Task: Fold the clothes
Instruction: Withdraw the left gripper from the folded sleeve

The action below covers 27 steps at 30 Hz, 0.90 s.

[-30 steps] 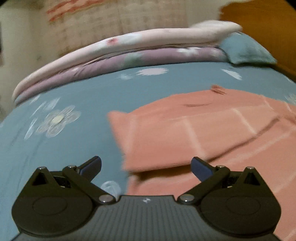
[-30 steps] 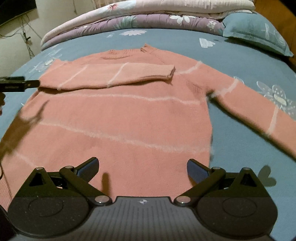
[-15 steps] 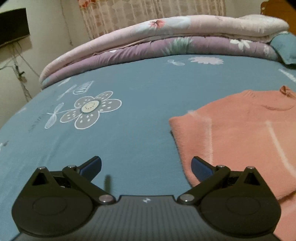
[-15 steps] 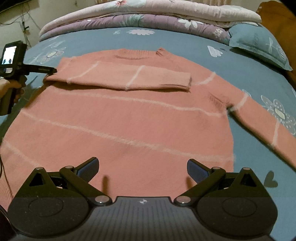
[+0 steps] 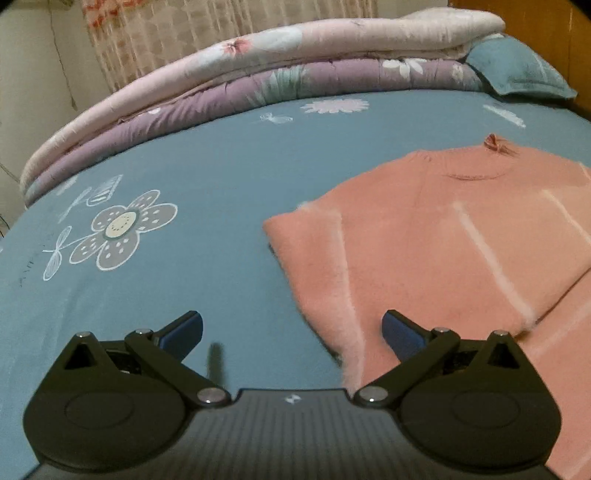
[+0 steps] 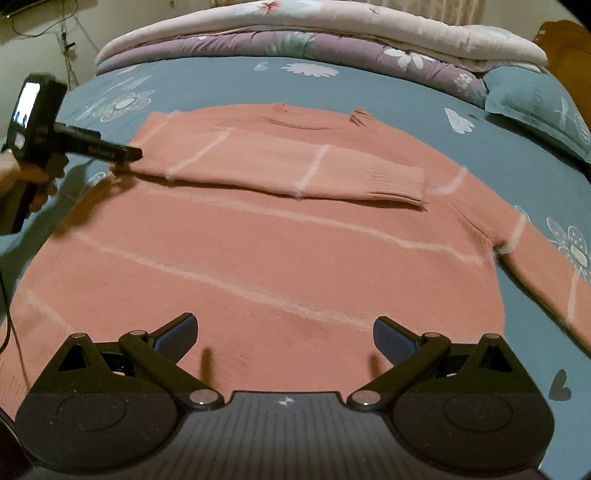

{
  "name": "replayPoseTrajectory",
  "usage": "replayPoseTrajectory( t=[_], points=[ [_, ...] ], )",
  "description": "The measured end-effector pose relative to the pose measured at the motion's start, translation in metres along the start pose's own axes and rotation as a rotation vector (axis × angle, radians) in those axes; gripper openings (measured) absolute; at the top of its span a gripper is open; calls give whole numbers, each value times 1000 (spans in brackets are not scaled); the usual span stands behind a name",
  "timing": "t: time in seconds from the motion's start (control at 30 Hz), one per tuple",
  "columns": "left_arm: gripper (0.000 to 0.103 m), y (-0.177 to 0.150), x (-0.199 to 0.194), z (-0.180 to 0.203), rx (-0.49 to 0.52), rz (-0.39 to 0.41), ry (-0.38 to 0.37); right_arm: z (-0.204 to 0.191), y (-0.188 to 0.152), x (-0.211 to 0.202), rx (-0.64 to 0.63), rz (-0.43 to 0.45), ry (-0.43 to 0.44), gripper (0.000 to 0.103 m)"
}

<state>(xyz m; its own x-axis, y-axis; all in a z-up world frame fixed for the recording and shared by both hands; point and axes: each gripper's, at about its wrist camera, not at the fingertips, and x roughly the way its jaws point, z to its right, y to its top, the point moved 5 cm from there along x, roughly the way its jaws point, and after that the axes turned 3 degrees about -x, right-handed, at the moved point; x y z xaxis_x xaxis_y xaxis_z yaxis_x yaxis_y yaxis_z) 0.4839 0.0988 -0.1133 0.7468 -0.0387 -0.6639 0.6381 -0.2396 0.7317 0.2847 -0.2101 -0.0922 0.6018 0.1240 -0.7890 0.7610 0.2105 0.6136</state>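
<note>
A salmon-pink sweater (image 6: 280, 243) with thin pale stripes lies flat on the blue bed. Its left sleeve (image 6: 295, 170) is folded across the chest; the right sleeve (image 6: 546, 266) stretches out to the right. My right gripper (image 6: 284, 334) hovers open over the sweater's lower body, holding nothing. My left gripper (image 5: 291, 332) is open and empty at the folded shoulder edge (image 5: 317, 251), its right finger over the knit. In the right wrist view the left gripper (image 6: 125, 153) shows at the left with its tips at the sleeve fold, held by a hand (image 6: 33, 181).
The blue floral bedsheet (image 5: 207, 206) spreads left of the sweater. Rolled pink and purple quilts (image 6: 332, 33) lie along the far edge, with a blue pillow (image 6: 543, 107) at the back right. A wooden headboard (image 6: 569, 48) stands at the right; a wall with cables is at the far left.
My left gripper swung left off the folded sleeve, then eased back to its shoulder edge. My right gripper moved slightly forward over the sweater. Both stayed open.
</note>
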Motion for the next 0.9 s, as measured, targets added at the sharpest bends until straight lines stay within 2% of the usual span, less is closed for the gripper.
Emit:
replayPoseTrajectory(
  t=[0.17,0.3,0.4,0.5,0.57,0.6,0.7,0.8,0.9],
  points=[
    [100,19,-5,-3,-26,14,4,14,-6,2,31,-17,-1,103],
    [101,44,-12,15,-44,115,-153,22,-8,10,62,-22,20,103],
    [101,49,5,33,-36,108,-246,23,-13,21,62,-39,34,103],
    [101,42,41,34,-58,27,-200,25,-20,29,78,-41,45,103],
    [103,37,59,21,-147,-6,-193,25,-21,29,70,-33,44,103],
    [103,37,60,14,-196,-7,-192,25,-22,28,69,-31,45,103],
    [100,45,51,7,-239,-28,-161,27,-25,27,70,-24,46,103],
    [101,57,22,19,-205,32,-214,26,-25,28,71,-15,45,103],
    [102,61,5,46,-119,67,-286,26,-24,29,67,-11,40,103]
  ],
)
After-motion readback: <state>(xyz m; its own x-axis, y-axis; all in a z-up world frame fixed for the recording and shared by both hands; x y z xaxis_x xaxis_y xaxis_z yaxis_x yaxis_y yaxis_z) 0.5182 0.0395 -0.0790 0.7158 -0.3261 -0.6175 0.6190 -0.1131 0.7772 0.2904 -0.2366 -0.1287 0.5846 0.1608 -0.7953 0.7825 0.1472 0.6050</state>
